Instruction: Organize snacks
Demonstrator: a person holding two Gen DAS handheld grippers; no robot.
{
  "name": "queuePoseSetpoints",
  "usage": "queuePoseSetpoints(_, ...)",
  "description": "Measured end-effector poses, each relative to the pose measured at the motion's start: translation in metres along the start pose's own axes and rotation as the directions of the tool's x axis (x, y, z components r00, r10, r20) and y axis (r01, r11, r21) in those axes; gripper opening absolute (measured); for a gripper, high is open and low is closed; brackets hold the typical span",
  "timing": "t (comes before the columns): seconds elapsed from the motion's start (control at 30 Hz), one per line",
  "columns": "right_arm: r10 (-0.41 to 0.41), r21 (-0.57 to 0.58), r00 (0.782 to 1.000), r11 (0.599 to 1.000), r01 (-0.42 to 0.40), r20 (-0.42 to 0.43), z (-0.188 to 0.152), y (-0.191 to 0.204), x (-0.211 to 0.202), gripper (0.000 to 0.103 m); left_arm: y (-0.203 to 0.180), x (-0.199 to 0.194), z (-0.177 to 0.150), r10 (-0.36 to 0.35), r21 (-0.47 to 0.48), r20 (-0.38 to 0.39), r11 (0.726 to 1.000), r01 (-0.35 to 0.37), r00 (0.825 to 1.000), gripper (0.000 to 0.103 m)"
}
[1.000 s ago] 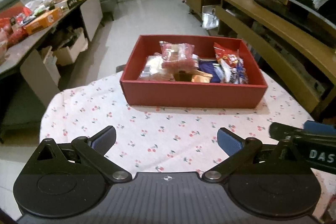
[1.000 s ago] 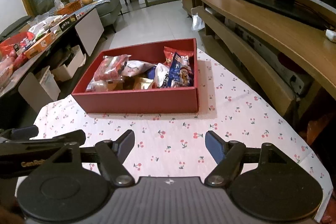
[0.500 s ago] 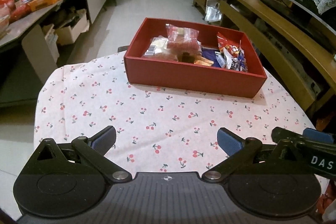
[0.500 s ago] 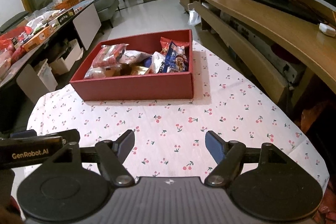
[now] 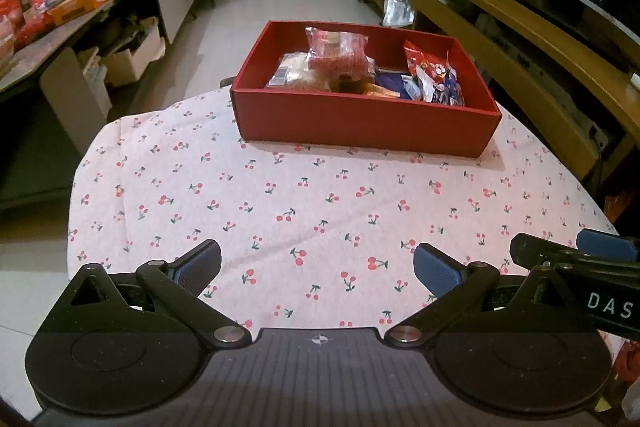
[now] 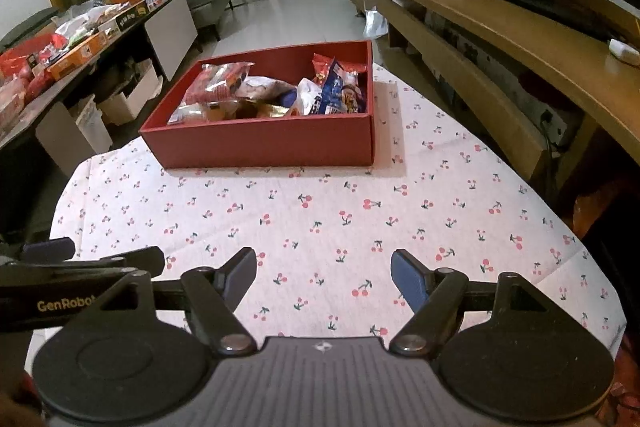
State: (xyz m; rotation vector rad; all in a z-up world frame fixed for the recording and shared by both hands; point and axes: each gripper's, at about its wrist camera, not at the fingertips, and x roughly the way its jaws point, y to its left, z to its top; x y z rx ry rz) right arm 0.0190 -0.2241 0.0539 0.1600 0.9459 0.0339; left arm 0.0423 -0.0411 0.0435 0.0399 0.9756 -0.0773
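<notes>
Red cardboard box (image 5: pixel 362 125), open-topped, at the far side of a cherry-print tablecloth (image 5: pixel 304 203): holds all visible snack packets (image 5: pixel 434 79), loosely heaped, red, blue, gold and clear wrappers; none on the cloth. Left gripper (image 5: pixel 316 265) and right gripper (image 6: pixel 323 273): jaws apart, empty, hovering side by side over the near edge, well short of the box.

Warm, dim indoor light is falling from above, tinting the cherry-print tablecloth (image 5: pixel 320 195) pinkish. The red box (image 6: pixel 264 143) is casting a soft shadow onto the cloth along its near and right sides. Fisheye distortion is bending the wooden shelf (image 6: pixel 520 23) on the right into a curve, and black vignetting is darkening the corners. Far room details are looking soft and slightly noisy.
</notes>
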Motion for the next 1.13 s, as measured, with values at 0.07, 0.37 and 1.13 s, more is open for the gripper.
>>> queuePoseSetpoints(0.07,0.001,0.0,1.0,1.0,-0.001,-0.002,-0.002,0.0,-0.001,0.079,0.0,0.0,-0.002,0.001,0.003,-0.003,1.0,-0.001,1.0,0.103)
queuePoseSetpoints(0.37,-0.009,-0.018,1.0,1.0,0.009,-0.019,-0.012,0.004,-0.003,0.079,-0.002,-0.003,-0.011,0.026,0.032,-0.009,0.999,-0.026,1.0,0.103)
queuePoseSetpoints(1.13,0.002,-0.014,1.0,1.0,-0.002,-0.017,-0.021,0.006,-0.01,0.08,0.001,-0.013,-0.02,0.034,0.033,0.01,0.999,-0.034,0.999,0.103)
